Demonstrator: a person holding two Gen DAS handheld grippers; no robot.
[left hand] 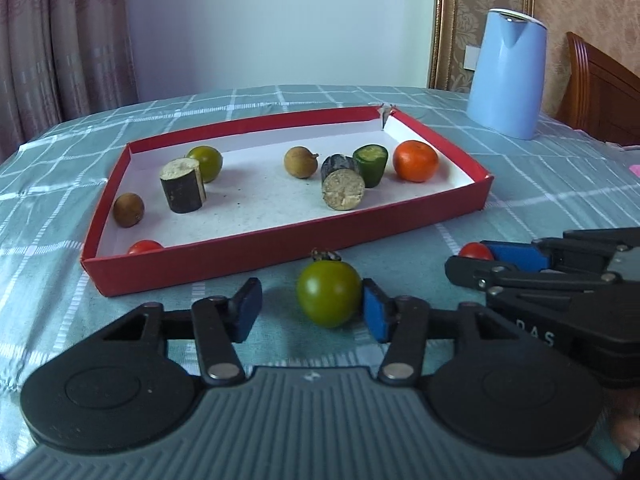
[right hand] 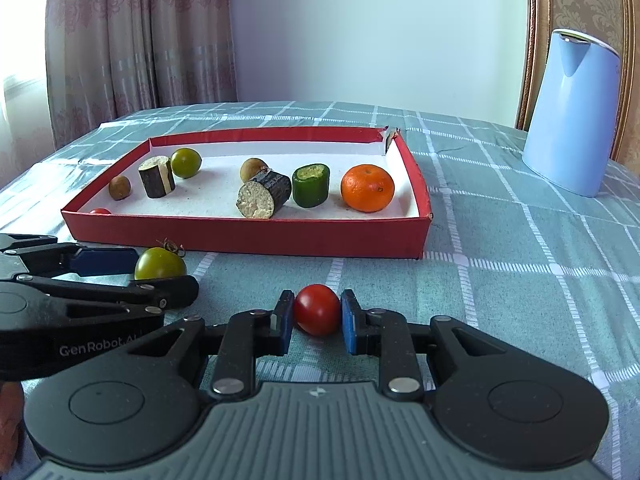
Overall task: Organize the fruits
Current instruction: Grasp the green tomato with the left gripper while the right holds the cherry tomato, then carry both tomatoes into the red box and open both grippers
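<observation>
My left tool (left hand: 312,310) sits low in its own view, jaws part open around a green tomato (left hand: 329,294) on the bench (left hand: 520,200): the right pad touches the fruit, the left pad stands clear of it. My right tool (right hand: 316,316) is clamped on a red cherry tomato (right hand: 317,315), both pads pressing its sides, at lower centre of its view. Above both, mid-frame, lies the red tray (right hand: 248,236). Inside it I see a mandarin (right hand: 367,188) at the right, a green cucumber piece (right hand: 311,185) beside it, two dark-skinned cut stalk pieces (right hand: 264,199), two brown longans (right hand: 119,187), another green tomato (right hand: 186,163) and a red tomato (right hand: 100,211) in the near left corner. A blue kettle (right hand: 572,120) stands upper right.
</observation>
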